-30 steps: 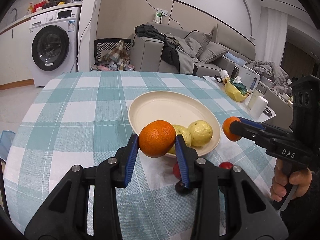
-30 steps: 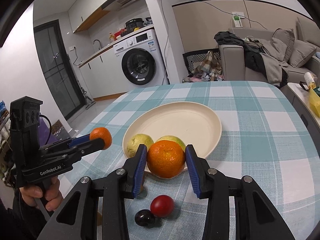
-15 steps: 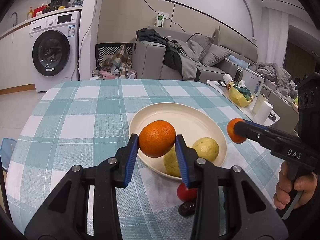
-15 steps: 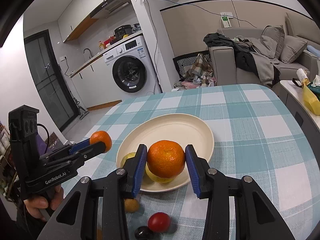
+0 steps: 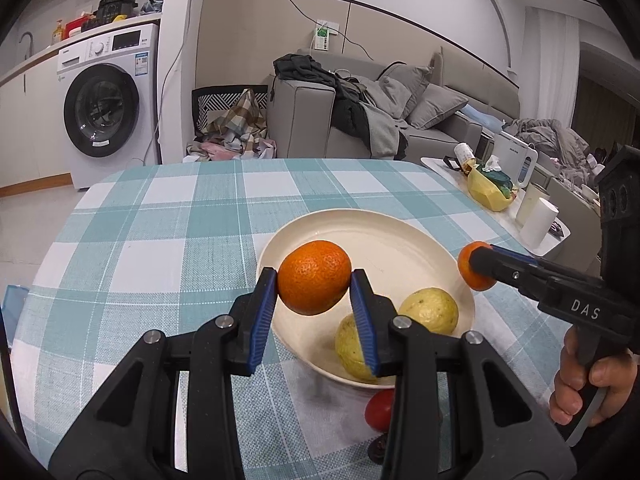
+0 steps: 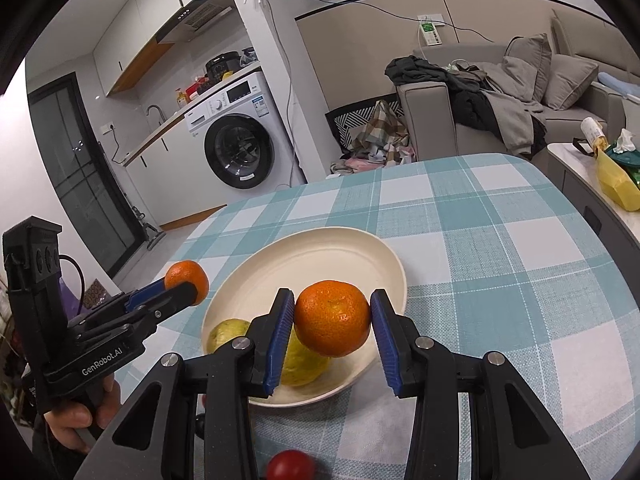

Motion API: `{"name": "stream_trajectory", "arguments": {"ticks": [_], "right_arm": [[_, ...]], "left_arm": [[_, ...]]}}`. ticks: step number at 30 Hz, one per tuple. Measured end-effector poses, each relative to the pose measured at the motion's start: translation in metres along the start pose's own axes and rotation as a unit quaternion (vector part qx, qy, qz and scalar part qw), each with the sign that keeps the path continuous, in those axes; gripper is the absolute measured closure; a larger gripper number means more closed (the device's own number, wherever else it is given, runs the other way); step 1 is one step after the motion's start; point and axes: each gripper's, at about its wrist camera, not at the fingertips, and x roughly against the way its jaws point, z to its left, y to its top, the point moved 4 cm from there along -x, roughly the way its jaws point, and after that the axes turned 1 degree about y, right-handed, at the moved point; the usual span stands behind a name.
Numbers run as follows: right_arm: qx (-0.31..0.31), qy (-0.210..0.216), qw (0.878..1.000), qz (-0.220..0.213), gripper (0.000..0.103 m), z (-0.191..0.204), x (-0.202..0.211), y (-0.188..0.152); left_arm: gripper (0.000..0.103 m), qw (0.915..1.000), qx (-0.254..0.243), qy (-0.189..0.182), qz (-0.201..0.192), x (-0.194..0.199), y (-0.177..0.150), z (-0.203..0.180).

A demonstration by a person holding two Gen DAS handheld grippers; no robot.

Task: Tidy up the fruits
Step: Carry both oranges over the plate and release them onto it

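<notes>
left hand-held gripper [image 5: 314, 294]: clamps orange [image 5: 314, 277], frame centre | right hand-held gripper [image 6: 331, 322]: clamps second orange [image 6: 332, 323] | plate [image 5: 400, 248]: two yellow-green fruits [image 5: 430, 311]

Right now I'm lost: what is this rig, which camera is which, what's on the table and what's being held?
No robot arm: a person holds a trigger-operated two-finger gripper in each hand, each with a fisheye camera looking along its fingers. In the left wrist view, the left gripper clamps an orange; the right gripper shows at the right edge. In the right wrist view, the right gripper clamps a second orange. On the checked tablecloth sits a cream plate holding two yellow-green fruits. A small red fruit lies beside the plate.
</notes>
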Motion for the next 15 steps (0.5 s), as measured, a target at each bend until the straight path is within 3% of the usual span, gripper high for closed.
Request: {"name": "stream_trajectory", "arguments": {"ticks": [15], "right_arm": [[0.022,-0.031,0.999,-0.002,0.062,-0.005,-0.011,-0.004]], "left_arm": [[0.069,0.9998,0.008,0.006,0.015,-0.019,-0.008,0.008]]}}
